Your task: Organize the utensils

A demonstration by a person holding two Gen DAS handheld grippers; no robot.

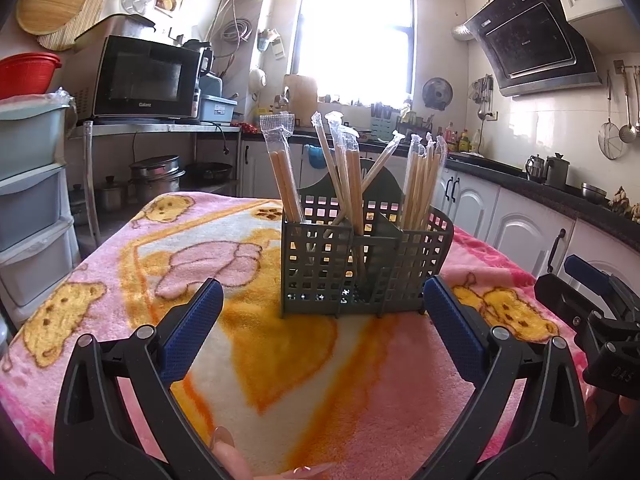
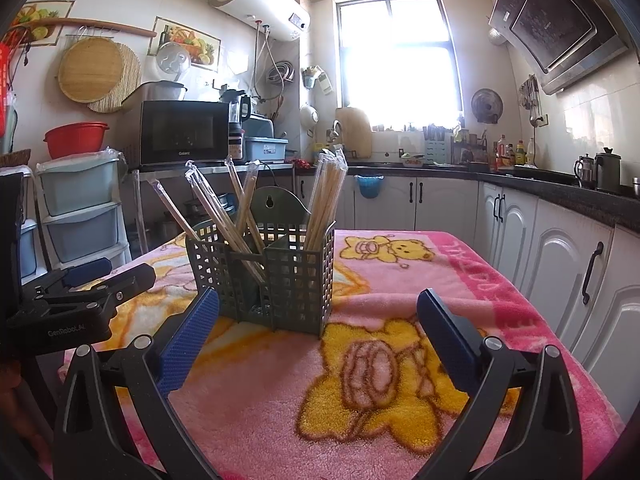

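Observation:
A dark green slotted utensil caddy (image 1: pixel 362 264) stands on the pink bear-print blanket (image 1: pixel 304 368). Several pairs of plastic-wrapped wooden chopsticks (image 1: pixel 420 184) stand in its compartments. My left gripper (image 1: pixel 322 300) is open and empty, just in front of the caddy. My right gripper (image 2: pixel 318 312) is open and empty, also just in front of the caddy (image 2: pixel 266 276), with the wrapped chopsticks (image 2: pixel 326 200) leaning in it. The right gripper also shows at the right edge of the left wrist view (image 1: pixel 592 304), and the left gripper at the left edge of the right wrist view (image 2: pixel 80 292).
The blanket (image 2: pixel 360 380) covers a small table. White cabinets with a black counter (image 2: pixel 560 208) run along the right. A plastic drawer unit (image 1: pixel 28 200) and a microwave (image 1: pixel 148 76) on a metal shelf stand to the left.

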